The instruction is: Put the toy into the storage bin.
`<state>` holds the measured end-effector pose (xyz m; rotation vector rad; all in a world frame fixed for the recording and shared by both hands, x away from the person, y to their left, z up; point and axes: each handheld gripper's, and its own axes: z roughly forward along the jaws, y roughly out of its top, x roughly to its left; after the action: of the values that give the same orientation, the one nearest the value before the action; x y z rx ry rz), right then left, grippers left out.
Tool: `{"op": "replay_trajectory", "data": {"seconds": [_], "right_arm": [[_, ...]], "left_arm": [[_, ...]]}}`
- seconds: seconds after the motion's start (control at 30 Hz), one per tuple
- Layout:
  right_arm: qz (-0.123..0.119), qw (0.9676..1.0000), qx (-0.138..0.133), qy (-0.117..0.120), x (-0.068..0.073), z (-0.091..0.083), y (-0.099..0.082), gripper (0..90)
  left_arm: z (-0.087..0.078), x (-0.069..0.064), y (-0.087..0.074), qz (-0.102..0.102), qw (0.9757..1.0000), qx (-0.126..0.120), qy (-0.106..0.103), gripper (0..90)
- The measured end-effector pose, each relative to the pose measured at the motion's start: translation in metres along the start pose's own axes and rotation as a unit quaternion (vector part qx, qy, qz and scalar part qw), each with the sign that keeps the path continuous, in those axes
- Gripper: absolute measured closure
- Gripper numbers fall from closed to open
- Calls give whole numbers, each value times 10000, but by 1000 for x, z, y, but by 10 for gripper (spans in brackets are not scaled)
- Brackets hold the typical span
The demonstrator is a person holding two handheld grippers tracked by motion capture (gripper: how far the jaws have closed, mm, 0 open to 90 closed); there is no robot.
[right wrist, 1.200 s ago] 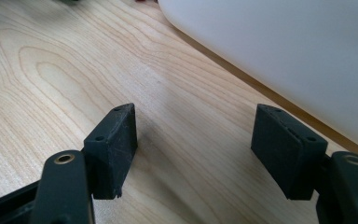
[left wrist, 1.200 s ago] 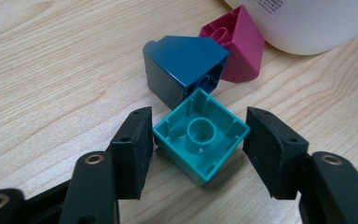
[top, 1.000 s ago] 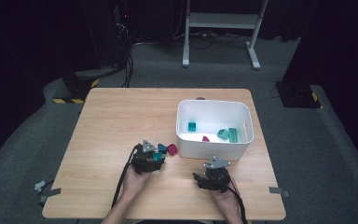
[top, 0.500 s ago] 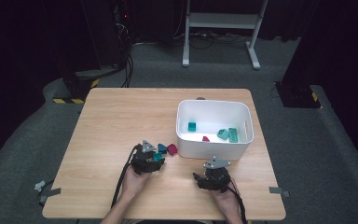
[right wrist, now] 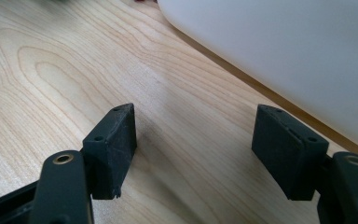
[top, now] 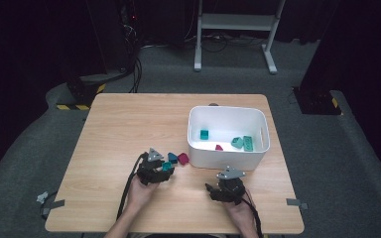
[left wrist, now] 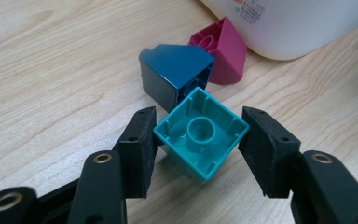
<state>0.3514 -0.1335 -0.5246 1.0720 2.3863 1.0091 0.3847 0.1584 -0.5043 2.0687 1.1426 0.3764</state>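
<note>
Left gripper (left wrist: 196, 142) was clamped on a teal block (left wrist: 200, 135), hollow underside facing the camera, held just off the worktop (top: 109, 129) with a blue block (left wrist: 175, 74) and a magenta block (left wrist: 221, 56) close beyond it. Right gripper (right wrist: 193, 154) sat open and empty beside the white bin (top: 228, 148). Bin lay ahead and to the right of the held block, so the left hand was the one placed to carry it over; the bin's small label print (left wrist: 249, 11) was unreadable.
</note>
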Motion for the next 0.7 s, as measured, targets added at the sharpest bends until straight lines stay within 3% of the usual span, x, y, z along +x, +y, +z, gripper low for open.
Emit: {"op": "replay_trajectory", "data": {"seconds": [0.43,0.6,0.7], "right_arm": [[12,10000,8,-16,0,0,0,293],[33,10000,14,-21,0,0,0,290],[35,10000,15,-21,-1,0,0,290]], "left_arm": [[-17,2,8,-9,9997,-118,-203,469],[-24,4,14,73,9998,-106,-180,469],[-28,5,16,23,9996,-179,-216,469]]}}
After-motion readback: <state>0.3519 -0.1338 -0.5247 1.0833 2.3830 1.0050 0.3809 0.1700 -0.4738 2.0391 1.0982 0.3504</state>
